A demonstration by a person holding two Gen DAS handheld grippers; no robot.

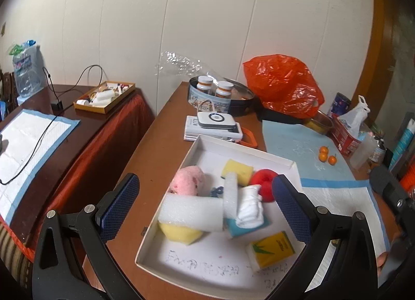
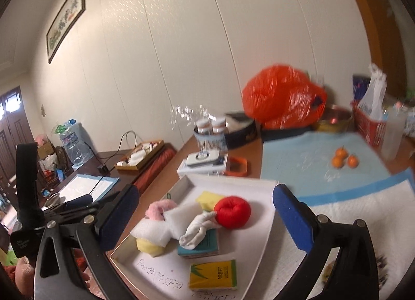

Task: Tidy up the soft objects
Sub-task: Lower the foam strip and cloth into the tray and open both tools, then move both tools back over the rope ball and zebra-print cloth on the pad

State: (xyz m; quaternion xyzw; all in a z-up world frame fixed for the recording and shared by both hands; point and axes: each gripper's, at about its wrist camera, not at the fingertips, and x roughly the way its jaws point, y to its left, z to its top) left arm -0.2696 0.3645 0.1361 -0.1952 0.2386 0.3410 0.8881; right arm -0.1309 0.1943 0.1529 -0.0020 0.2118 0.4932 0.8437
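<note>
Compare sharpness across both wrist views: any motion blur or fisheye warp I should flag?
Left wrist view: mostly sharp, handwriting in the white box readable as strokes; wall seams bow heavily, corners vignetted black. Right wrist view: motion blur smears the orange bag and pill bottles; same barrel warp, with the horizon tilted.

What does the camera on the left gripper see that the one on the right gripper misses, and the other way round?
Only the left wrist view shows a small blue item tucked behind the white foam block.

Only the right wrist view shows the framed picture on the wall and dark wooden doors at far left.

Both show the white box holding the red ball, pink plush, rolled white sock and yellow-green packet, plus the orange bag and three small oranges. Each gripper, left gripper and right gripper, is open and empty.
</note>
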